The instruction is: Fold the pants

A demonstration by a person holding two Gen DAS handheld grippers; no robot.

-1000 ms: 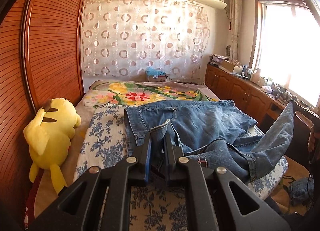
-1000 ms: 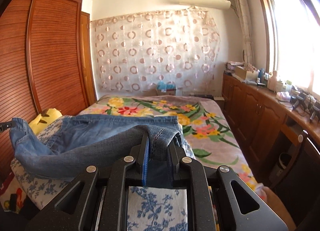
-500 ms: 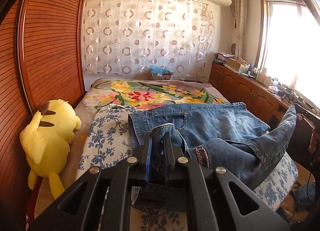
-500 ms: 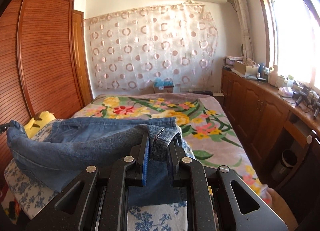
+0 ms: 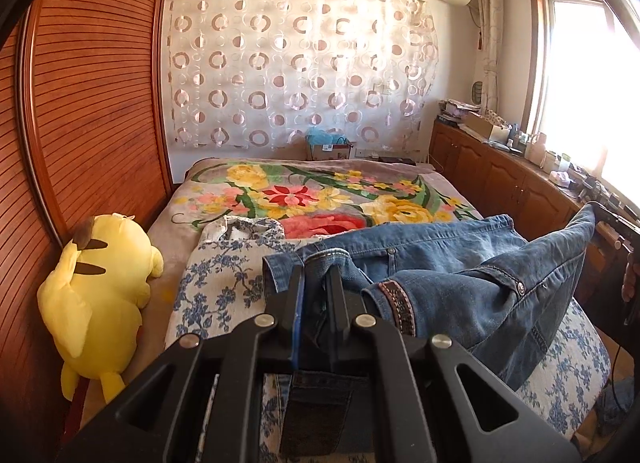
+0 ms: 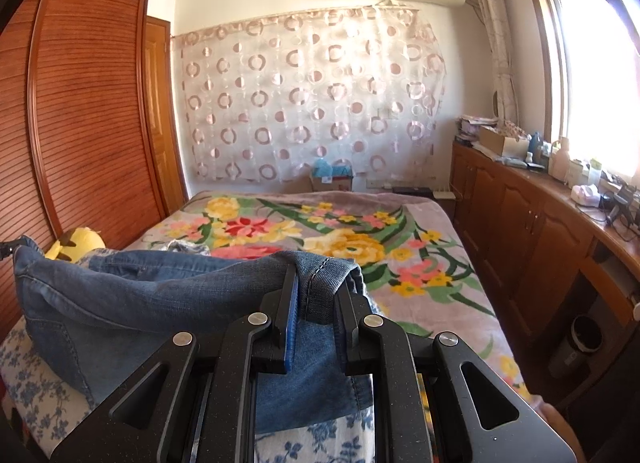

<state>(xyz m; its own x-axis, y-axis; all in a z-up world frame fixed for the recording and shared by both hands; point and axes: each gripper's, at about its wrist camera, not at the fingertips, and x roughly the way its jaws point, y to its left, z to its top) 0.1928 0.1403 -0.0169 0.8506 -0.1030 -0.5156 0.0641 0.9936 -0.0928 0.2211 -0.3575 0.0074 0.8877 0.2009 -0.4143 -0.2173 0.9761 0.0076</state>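
Observation:
Blue denim pants (image 5: 452,263) hang lifted above the near end of the bed, stretched between both grippers. My left gripper (image 5: 316,275) is shut on one edge of the denim, near a brown leather waistband patch (image 5: 398,305). In the right wrist view, my right gripper (image 6: 316,283) is shut on a stitched denim edge, and the pants (image 6: 140,295) sag away to the left toward the other gripper. The right gripper's tip shows at the far right of the left wrist view, with denim running up to it (image 5: 582,225).
A blue-flowered white cover (image 5: 216,283) lies under the pants on a flowered blanket (image 6: 360,239). A yellow plush toy (image 5: 100,295) leans on the slatted wooden wardrobe (image 5: 88,111) at left. Wooden cabinets with clutter (image 6: 532,215) line the right wall under the window.
Both grippers have carried the held pants forward over the bed. The denim now covers less of the flowered blanket's far part in view, and the waistband patch has come into sight.

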